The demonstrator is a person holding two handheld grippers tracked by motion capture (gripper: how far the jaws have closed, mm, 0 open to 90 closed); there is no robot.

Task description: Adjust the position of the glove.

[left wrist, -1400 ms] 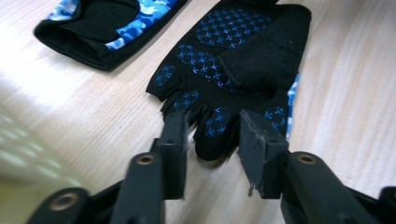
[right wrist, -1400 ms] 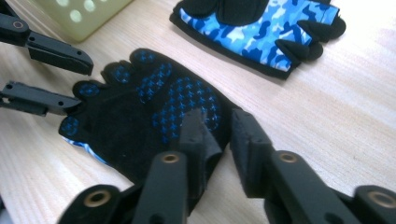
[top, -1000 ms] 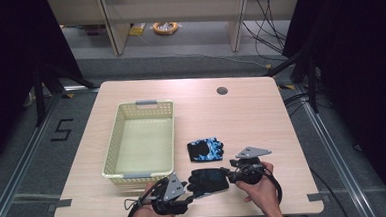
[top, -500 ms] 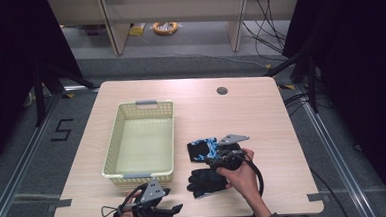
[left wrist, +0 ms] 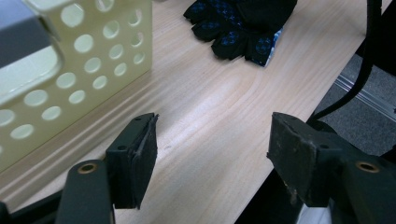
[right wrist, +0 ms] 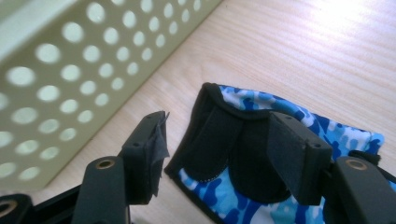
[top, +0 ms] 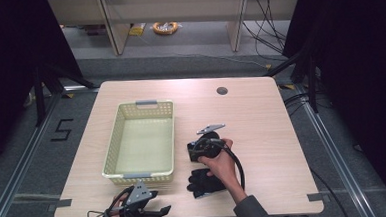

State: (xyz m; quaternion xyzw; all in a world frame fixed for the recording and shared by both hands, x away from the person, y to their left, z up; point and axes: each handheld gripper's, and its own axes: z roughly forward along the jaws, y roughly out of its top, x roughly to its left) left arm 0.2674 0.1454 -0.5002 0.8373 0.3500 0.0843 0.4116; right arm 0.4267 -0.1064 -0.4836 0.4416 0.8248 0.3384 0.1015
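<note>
A blue camouflage glove (right wrist: 252, 103) with a black cuff lies on the table beside the basket. My right gripper (right wrist: 217, 140) hovers over it, its jaws just opening, the cuff between the pads but not pressed. In the high view the right gripper (top: 203, 149) covers most of that glove. A black glove (top: 205, 183) lies nearer the front edge, under the person's right forearm. My left gripper (top: 159, 210) sits at the front edge, its jaws just opening. In its own view the left gripper (left wrist: 212, 140) holds nothing, and the dark glove (left wrist: 233, 28) lies ahead.
A pale yellow perforated basket (top: 113, 142) stands left of centre with nothing visible inside; its wall (left wrist: 70, 70) is close on my left gripper's left side. A round cable hole (top: 222, 91) is at the back of the table. The table's front edge (left wrist: 289, 98) runs just right of my left gripper.
My right gripper has moved from the front edge back and left to the blue glove. My left gripper has pulled away from the black glove toward the front left. Both sets of jaws stand wider.
</note>
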